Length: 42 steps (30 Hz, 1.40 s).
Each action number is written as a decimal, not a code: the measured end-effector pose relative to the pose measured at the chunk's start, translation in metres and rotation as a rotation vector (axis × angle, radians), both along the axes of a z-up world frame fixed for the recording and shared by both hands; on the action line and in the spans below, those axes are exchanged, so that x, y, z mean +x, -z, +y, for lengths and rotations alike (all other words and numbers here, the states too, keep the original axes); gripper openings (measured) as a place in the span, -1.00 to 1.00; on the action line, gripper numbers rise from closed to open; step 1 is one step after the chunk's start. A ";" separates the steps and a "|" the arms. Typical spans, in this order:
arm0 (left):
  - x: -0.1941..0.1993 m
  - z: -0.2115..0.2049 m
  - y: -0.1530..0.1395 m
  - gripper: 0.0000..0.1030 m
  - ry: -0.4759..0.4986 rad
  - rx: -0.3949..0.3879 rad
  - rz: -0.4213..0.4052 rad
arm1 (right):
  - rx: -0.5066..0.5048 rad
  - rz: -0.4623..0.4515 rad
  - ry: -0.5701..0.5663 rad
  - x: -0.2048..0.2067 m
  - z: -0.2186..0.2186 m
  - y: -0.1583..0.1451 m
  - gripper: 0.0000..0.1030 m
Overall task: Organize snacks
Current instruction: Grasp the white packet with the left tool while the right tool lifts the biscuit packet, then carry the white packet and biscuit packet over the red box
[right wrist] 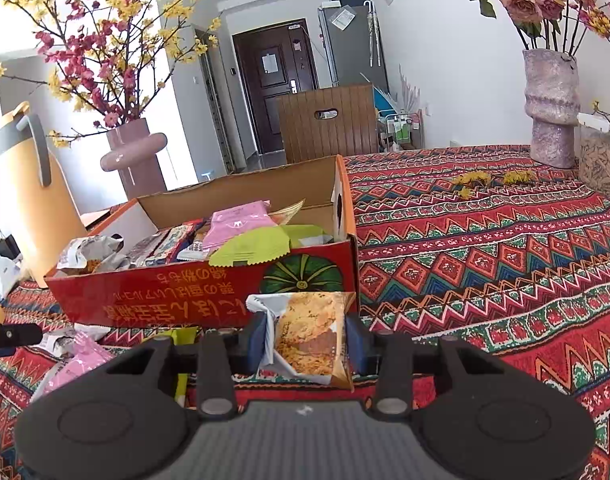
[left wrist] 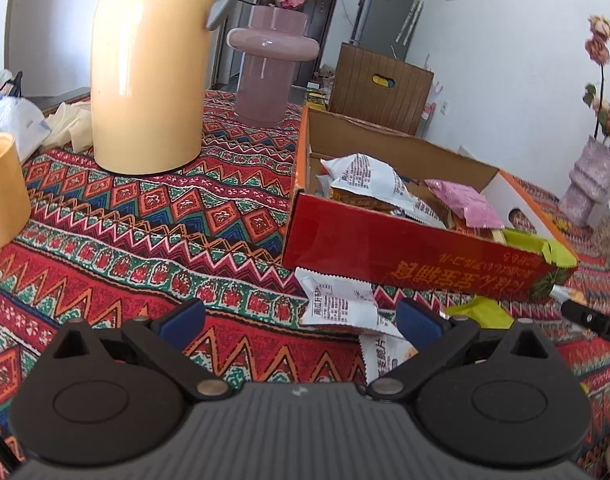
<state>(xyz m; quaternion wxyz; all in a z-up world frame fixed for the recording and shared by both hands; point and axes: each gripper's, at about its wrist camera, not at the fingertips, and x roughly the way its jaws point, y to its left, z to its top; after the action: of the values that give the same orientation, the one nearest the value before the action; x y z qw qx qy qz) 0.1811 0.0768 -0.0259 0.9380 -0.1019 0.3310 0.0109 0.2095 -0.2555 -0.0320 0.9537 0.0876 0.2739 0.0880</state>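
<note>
A red cardboard box (left wrist: 385, 248) (right wrist: 153, 292) with an open top holds several snack packets, white, pink and green. My right gripper (right wrist: 305, 338) is shut on a snack packet (right wrist: 309, 332) printed with golden crackers, held just in front of the box's near wall. My left gripper (left wrist: 301, 320) stands open low over the patterned cloth, its blue pads wide apart. A white snack packet (left wrist: 339, 304) lies on the cloth between those pads, untouched, with another packet (left wrist: 385, 354) beneath it. A green packet (left wrist: 481, 312) lies by the box's corner.
A tall yellow jug (left wrist: 149, 68) and a pink vase (left wrist: 269, 64) stand at the back left of the table. A yellow cup (left wrist: 1, 192) is at the far left. Loose pink and green packets (right wrist: 81, 356) lie left of my right gripper. A textured vase (right wrist: 551, 108) stands far right.
</note>
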 end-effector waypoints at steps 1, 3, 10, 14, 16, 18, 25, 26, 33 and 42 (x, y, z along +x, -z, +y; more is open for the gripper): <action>0.000 -0.002 -0.001 1.00 0.006 0.016 0.004 | 0.006 -0.003 -0.001 -0.001 -0.001 0.000 -0.22; 0.002 -0.006 -0.001 1.00 0.013 0.042 0.015 | 0.016 -0.012 -0.002 -0.002 -0.002 0.000 -0.22; 0.030 -0.018 -0.002 1.00 0.024 0.100 0.085 | 0.036 -0.027 -0.005 -0.007 -0.005 0.000 -0.21; 0.051 -0.031 0.002 1.00 0.024 0.147 0.151 | 0.046 -0.033 -0.004 -0.008 -0.006 0.000 -0.21; 0.059 -0.034 0.005 0.95 0.017 0.155 0.177 | 0.052 -0.033 -0.003 -0.008 -0.007 0.000 -0.21; 0.064 -0.037 0.007 0.78 0.019 0.151 0.201 | 0.055 -0.034 -0.004 -0.008 -0.008 0.000 -0.21; 0.066 -0.044 0.013 0.34 0.030 0.149 0.235 | 0.062 -0.032 -0.012 -0.008 -0.008 0.000 -0.21; 0.066 -0.043 0.012 0.27 0.035 0.146 0.232 | 0.063 -0.033 -0.013 -0.008 -0.008 0.000 -0.21; 0.056 -0.044 0.007 -0.03 0.049 0.146 0.208 | 0.062 -0.035 -0.012 -0.009 -0.007 0.000 -0.21; 0.027 -0.036 -0.011 -0.04 0.048 0.126 0.115 | 0.067 -0.050 -0.022 -0.012 -0.007 -0.001 -0.21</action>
<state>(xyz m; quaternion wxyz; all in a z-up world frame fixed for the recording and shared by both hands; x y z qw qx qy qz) 0.2080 0.0408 -0.0149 0.9220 -0.0339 0.3854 0.0152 0.1979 -0.2627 -0.0306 0.9558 0.1141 0.2477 0.1099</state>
